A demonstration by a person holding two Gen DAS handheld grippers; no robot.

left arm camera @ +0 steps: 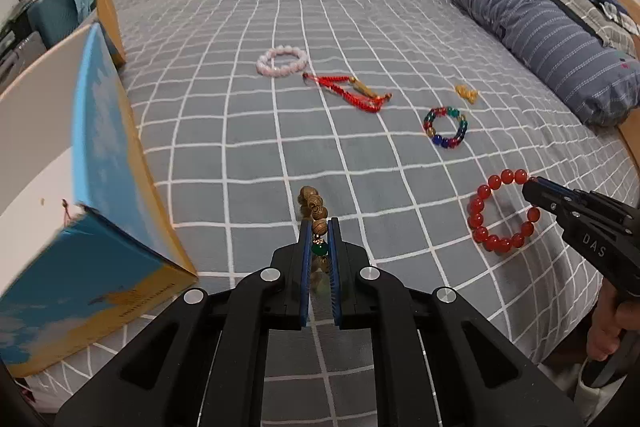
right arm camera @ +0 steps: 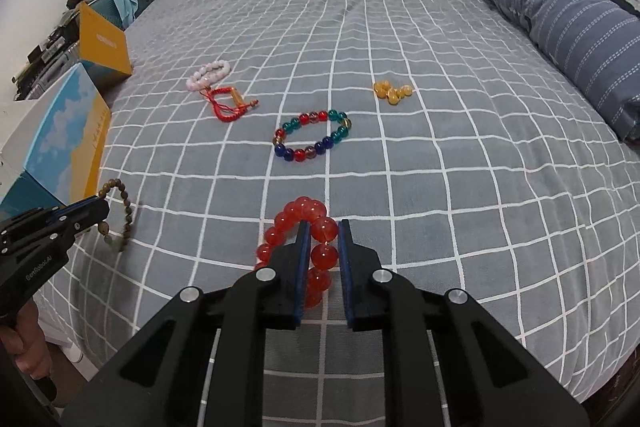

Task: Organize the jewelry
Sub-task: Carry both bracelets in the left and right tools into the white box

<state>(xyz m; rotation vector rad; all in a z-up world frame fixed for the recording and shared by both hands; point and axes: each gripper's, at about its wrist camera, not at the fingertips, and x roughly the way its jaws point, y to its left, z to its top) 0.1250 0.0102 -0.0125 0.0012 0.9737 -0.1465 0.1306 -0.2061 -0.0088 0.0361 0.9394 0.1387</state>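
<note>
My left gripper [left arm camera: 319, 223] is shut on a brown wooden bead bracelet [left arm camera: 313, 205] with a green bead, held just above the bed; it also shows in the right wrist view [right arm camera: 120, 215]. My right gripper [right arm camera: 324, 227] is shut on a red bead bracelet [right arm camera: 298, 219], which also shows in the left wrist view [left arm camera: 500, 211]. On the bed lie a pink bead bracelet [left arm camera: 282, 61], a red cord bracelet [left arm camera: 352, 91], a multicoloured bead bracelet [left arm camera: 445, 127] and yellow beads [left arm camera: 466, 93].
An open blue and yellow box [left arm camera: 100, 155] stands at the bed's left edge, its lid [right arm camera: 104, 43] behind it. A striped pillow [left arm camera: 532, 27] lies along the right. The grey checked bedsheet [left arm camera: 260, 155] spreads between them. Clutter sits beyond the left edge.
</note>
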